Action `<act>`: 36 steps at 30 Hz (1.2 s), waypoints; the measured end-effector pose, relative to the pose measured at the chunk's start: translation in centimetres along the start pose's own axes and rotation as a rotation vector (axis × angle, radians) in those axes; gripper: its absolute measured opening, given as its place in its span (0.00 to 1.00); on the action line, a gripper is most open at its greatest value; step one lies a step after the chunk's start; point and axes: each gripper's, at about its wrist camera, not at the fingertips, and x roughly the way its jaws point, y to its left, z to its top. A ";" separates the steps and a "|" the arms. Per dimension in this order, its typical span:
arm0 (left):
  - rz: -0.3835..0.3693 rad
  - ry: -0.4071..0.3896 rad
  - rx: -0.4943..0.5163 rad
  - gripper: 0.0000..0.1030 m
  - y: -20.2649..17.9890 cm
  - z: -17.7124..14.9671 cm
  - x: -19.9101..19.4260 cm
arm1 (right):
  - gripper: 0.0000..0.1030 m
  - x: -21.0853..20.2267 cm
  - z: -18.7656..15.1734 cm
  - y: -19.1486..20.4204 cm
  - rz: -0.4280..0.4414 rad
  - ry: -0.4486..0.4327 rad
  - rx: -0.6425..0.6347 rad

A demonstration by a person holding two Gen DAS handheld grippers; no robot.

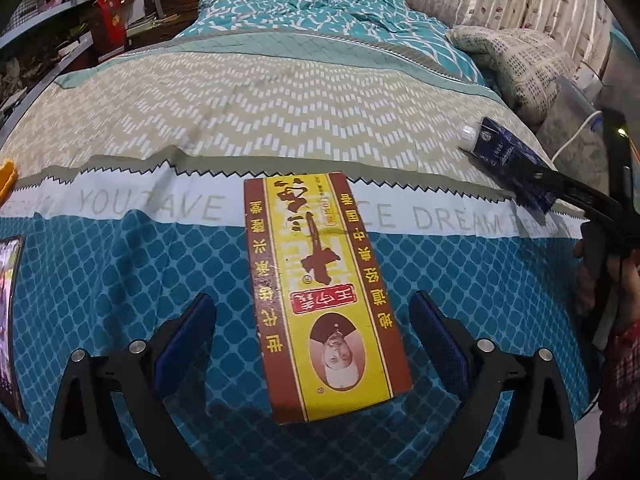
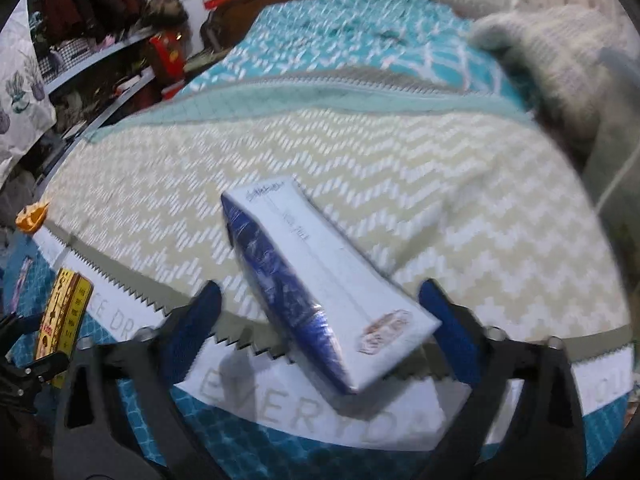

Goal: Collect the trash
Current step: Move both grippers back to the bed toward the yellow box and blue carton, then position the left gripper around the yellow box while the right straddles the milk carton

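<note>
Both tongs tilt down over the bed (image 1: 120, 264), jaws wide: left tongs (image 1: 314, 330) straddle the yellow box (image 1: 320, 300), right tongs (image 2: 320, 320) straddle the blue carton (image 2: 316, 280).

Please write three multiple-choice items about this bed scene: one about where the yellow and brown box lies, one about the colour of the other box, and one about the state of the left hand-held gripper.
1. Where does the yellow and brown box lie?
A. On the bedspread, between the open fingers of the left hand-held gripper
B. On a shelf
C. On the pillow

2. What colours has the box in front of the right hand-held gripper?
A. Red and green
B. Blue and white
C. All black

3. What is the state of the left hand-held gripper?
A. Shut on the box
B. Shut, holding nothing
C. Open, pads apart from the box

Answers: 1 A, the box rests on the teal cover with a finger at each side. 2 B, one face is dark blue, another is white. 3 C, a gap of cover shows at both sides of the box.
</note>
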 end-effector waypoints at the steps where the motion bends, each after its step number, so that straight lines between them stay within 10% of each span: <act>1: 0.003 -0.009 0.007 0.81 -0.1 0.0 -0.1 | 0.68 -0.1 -0.2 0.4 -0.005 -0.004 -0.010; 3: 0.004 -0.019 0.025 0.62 -0.4 0.1 -0.2 | 0.62 -1.0 -1.0 1.0 -0.002 -0.036 -0.003; 14: -0.177 -0.003 0.085 0.61 -4.2 0.4 0.4 | 0.57 -8.5 -9.1 0.4 -0.076 -0.119 0.193; 36: -0.165 -0.041 0.211 0.85 -8.0 0.0 1.6 | 0.79 -8.1 -10.3 0.3 0.025 -0.118 0.239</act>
